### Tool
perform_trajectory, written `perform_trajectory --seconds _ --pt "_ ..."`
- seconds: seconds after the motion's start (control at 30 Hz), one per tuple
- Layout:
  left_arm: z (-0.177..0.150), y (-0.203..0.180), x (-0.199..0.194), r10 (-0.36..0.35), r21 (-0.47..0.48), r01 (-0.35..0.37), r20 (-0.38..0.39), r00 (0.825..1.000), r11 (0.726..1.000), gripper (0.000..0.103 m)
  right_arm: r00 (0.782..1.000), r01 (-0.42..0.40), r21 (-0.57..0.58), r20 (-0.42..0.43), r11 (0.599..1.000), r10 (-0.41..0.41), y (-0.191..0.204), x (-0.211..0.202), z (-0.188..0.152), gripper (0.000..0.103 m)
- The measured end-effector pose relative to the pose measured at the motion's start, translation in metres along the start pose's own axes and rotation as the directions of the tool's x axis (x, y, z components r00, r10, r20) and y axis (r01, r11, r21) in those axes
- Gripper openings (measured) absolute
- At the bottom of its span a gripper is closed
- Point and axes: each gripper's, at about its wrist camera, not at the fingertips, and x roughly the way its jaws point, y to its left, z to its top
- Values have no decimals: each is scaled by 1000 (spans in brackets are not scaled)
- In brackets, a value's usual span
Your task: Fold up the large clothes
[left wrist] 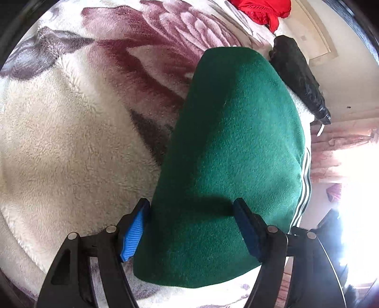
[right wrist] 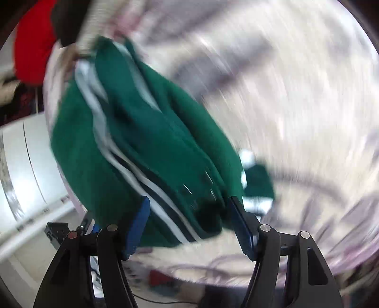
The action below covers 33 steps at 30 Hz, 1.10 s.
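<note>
A dark green fleece garment (left wrist: 232,154) lies folded into a long shape on a cream plush blanket (left wrist: 59,142) with a maroon flower print. My left gripper (left wrist: 190,206) is open and straddles the garment's near end; its left pad (left wrist: 133,233) sits beside the cloth edge without pressing it. The right wrist view is motion-blurred. It shows the green garment (right wrist: 146,142) bunched in folds, with white and dark stripes (right wrist: 151,189) along one side. My right gripper (right wrist: 189,201) is open, with the striped end lying between its fingers and not clamped.
A red garment (left wrist: 260,9) and a black item (left wrist: 298,73) lie at the blanket's far edge, near pink curtains (left wrist: 331,151) and a bright window. In the right wrist view, a red garment (right wrist: 30,47) and a white unit (right wrist: 23,154) lie off the left edge of the blanket (right wrist: 296,94).
</note>
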Motion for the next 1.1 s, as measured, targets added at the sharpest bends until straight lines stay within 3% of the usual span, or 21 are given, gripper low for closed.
perform_trajectory --seconds 0.07,0.1,0.2,0.33,0.43,0.53,0.7,0.77,0.9,0.97,1.1 --pt "2 -3 -1 19 9 -19 -9 1000 1000 71 996 -85 39 15 996 85 -12 18 -10 66" --pt "3 -6 -1 28 17 -28 -14 1000 999 71 996 -85 25 28 996 84 -13 25 -13 47" --pt "5 -11 -6 47 35 -46 -25 999 998 71 989 -115 -13 91 993 115 -8 26 -25 18" --pt "7 -25 -11 75 77 -72 -34 997 994 71 976 -127 9 181 992 123 -16 -7 -40 11" --pt "8 -36 -9 98 108 -93 -42 994 990 71 963 -129 63 245 990 110 -47 -31 -45 11" --pt "9 -43 -1 139 157 -133 -27 990 979 71 973 -128 117 208 985 102 -75 -8 -34 11" --pt "16 -43 10 150 177 -145 -14 989 973 71 981 -105 82 173 991 90 -74 11 -23 13" --pt "19 -42 10 129 174 -123 -21 991 977 71 985 -97 20 145 995 93 -65 6 -21 25" --pt "22 -42 13 102 199 -93 -38 994 976 71 995 -9 -152 100 988 24 -31 6 -10 45" --pt "23 -40 14 90 207 -78 -51 995 975 71 994 70 -233 94 970 -49 -18 12 -5 45" --pt "24 -40 9 70 202 -56 -64 995 978 71 989 141 -252 82 957 -124 -1 5 -8 47"
